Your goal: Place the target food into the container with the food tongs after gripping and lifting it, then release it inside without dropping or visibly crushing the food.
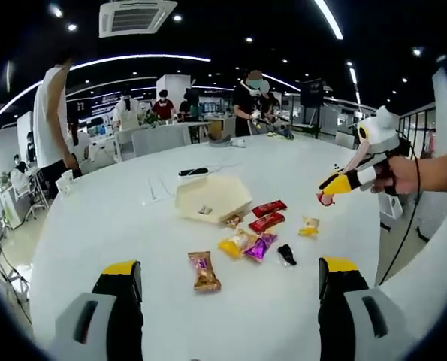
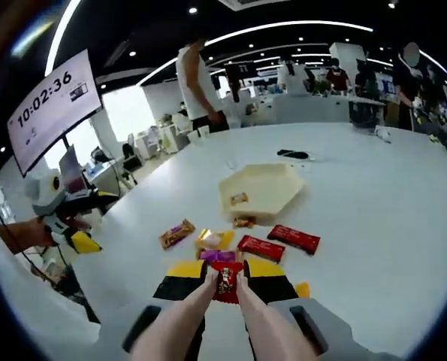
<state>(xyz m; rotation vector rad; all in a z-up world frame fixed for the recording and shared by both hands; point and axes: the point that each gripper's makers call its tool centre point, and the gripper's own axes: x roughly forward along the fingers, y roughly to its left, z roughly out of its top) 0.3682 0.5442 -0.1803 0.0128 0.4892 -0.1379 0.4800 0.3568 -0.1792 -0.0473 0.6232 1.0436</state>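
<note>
Red candy (image 2: 226, 283) in food tongs (image 2: 225, 316)

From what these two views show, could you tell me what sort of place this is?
Probably an open-plan office or lab: a large white table, recessed lights and a ceiling air-conditioning unit, other people at tables behind, and a wall screen reading 10:02:36.

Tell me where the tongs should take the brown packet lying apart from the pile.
Probably across its narrow middle, from above: the brown packet lies flat on the table with bare space along both long sides. The tongs hold a red packet just now.
</note>
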